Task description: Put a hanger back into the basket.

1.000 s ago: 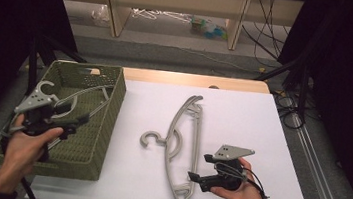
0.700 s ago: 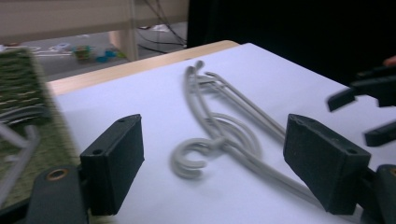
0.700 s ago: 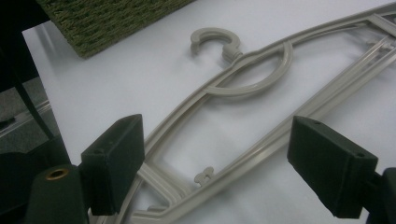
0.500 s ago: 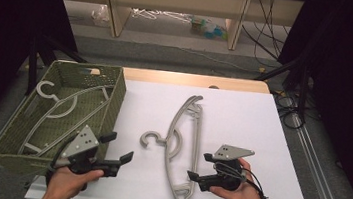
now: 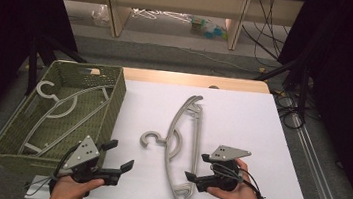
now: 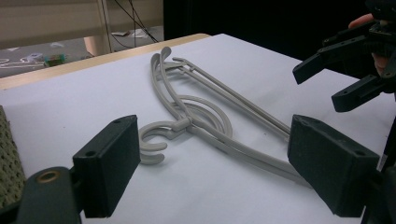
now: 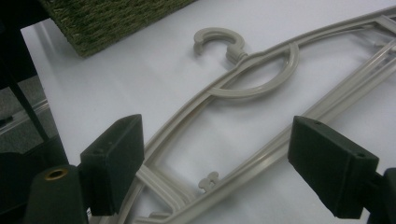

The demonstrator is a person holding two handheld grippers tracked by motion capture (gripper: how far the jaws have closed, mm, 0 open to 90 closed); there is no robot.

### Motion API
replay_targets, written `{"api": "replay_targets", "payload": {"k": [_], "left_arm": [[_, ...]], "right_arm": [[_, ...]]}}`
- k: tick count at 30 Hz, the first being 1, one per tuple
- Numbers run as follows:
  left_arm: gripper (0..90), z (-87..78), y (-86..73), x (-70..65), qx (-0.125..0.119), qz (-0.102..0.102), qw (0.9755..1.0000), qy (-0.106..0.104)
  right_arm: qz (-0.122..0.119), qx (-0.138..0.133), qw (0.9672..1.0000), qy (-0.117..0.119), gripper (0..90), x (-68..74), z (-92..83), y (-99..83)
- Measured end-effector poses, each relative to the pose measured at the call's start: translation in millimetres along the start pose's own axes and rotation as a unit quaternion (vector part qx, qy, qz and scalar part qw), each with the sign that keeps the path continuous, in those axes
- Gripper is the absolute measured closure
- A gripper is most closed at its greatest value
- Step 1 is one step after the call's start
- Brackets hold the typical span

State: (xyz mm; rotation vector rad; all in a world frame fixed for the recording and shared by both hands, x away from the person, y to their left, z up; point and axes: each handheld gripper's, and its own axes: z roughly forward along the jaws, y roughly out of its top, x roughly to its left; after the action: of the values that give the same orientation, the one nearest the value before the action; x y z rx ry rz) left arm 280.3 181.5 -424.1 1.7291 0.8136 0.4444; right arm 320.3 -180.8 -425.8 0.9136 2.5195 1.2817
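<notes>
- Parts of our view are cut off: the near end of the grey plastic clothes hanger runs behind the right gripper in the high view, and in the right gripper view that hanger leaves the frame at the top right corner.
- Hanger on the white tabletop lies flat, hook toward the basket, well clear of any wall.
- Our right gripper hangs just over the hanger's near end with jaws spread wide and nothing between them; whether it touches the plastic we cannot tell.
- Our left gripper sits at the table's near edge beside the olive woven basket, jaws parted and empty, pointed at the hanger.
- Inside the basket rests a second grey hanger, partly masked by the near wall.
- Beyond the table, pale wooden shelf legs and loose black cables stand on the floor, too far to read in detail.
</notes>
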Motion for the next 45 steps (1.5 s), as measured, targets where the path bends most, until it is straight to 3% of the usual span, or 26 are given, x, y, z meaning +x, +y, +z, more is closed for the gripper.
{"api": "replay_targets", "payload": {"k": [1,5,8,11,16,17,20,27,29,34,36,37,39,42,45], "left_arm": [[16.8,-0.2,-0.2,0.1,0.001,0.010,0.9999,-0.003],[16.7,-0.7,-3.2,-2.7,0.000,0.005,1.0000,-0.001],[16.6,-1.5,-5.2,-1.3,-0.001,0.018,0.9998,-0.004],[16.6,-2.1,-6.5,-0.3,0.001,0.003,1.0000,0.006],[16.6,-1.8,-6.8,0.5,0.002,0.013,0.9999,0.001],[16.7,-1.1,-6.8,0.6,0.002,0.013,0.9999,0.000],[16.7,-0.4,-8.1,-0.2,0.005,0.002,1.0000,0.002],[16.7,-1.4,-7.6,0.1,0.001,0.001,1.0000,0.004],[16.7,-1.7,-6.2,0.9,-0.001,0.013,0.9999,0.001],[16.7,-0.7,-6.8,0.2,0.000,0.007,1.0000,-0.001],[16.7,-0.4,-7.3,1.1,0.004,0.015,0.9999,-0.004],[16.7,-0.5,-7.9,0.0,0.004,0.003,1.0000,-0.001],[16.7,0.5,-7.5,0.7,-0.002,0.000,1.0000,-0.005],[16.7,-0.4,-7.4,0.8,0.007,0.014,0.9999,-0.003],[16.8,0.3,-6.9,1.4,-0.001,0.013,0.9999,-0.010]], "right_arm": [[-0.001,0.001,1.0000,-0.002,19.6,1.1,0.9,0.4],[-0.008,0.007,0.9999,-0.004,19.7,4.5,10.2,4.2],[-0.011,0.021,0.9997,-0.005,19.8,6.4,20.1,8.2],[-0.013,0.026,0.9995,-0.007,19.9,5.9,30.5,13.7],[-0.010,0.042,0.9989,-0.017,20.1,6.8,51.1,19.8],[-0.021,0.051,0.9983,-0.018,20.2,5.6,54.5,21.5],[-0.026,0.059,0.9976,-0.025,20.5,5.9,66.5,25.7],[-0.031,0.087,0.9954,-0.026,20.4,10.0,89.6,34.8],[-0.034,0.096,0.9945,-0.027,20.5,10.3,94.3,36.1],[-0.033,0.115,0.9924,-0.028,21.2,9.6,102.8,36.1],[-0.029,0.124,0.9916,-0.025,21.3,8.3,105.2,36.1],[-0.028,0.128,0.9910,-0.028,21.7,8.0,106.3,36.0],[-0.030,0.133,0.9902,-0.030,21.1,7.1,109.9,36.7],[-0.026,0.144,0.9884,-0.042,23.6,8.0,111.8,40.1],[-0.020,0.159,0.9863,-0.037,31.7,10.7,110.0,42.9]]}}
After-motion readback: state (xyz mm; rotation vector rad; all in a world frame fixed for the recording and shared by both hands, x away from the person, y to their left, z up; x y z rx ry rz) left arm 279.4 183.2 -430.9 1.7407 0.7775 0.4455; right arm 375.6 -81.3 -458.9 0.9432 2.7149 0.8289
